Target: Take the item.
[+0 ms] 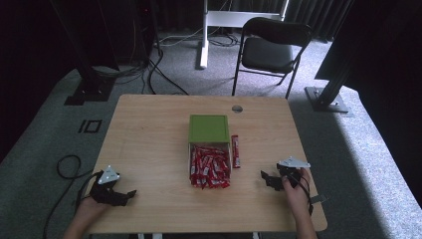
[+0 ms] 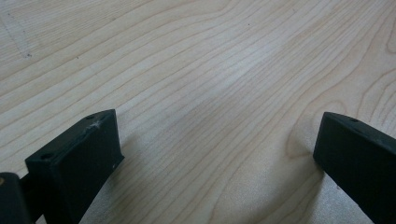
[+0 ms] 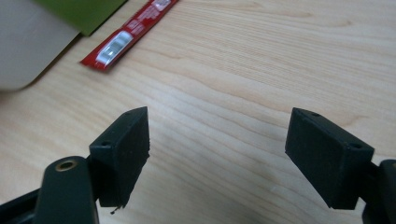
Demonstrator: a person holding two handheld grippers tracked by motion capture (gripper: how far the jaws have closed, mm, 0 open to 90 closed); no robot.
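Between the left gripper (image 1: pixel 130 193) and right gripper (image 1: pixel 263 175), both resting wide-jawed and empty on the bench (image 1: pixel 149 129), red sachets (image 1: pixel 209 169) spill from a green box (image 1: pixel 209 128), probably awaiting picking.

A light wooden bench (image 1: pixel 149 134) is carrying a green box (image 1: pixel 209 128) at its middle, red packets (image 1: pixel 209 168) spilling from the box's near side, and one red stick packet (image 1: pixel 235 151) lying just beside it, possibly touching.
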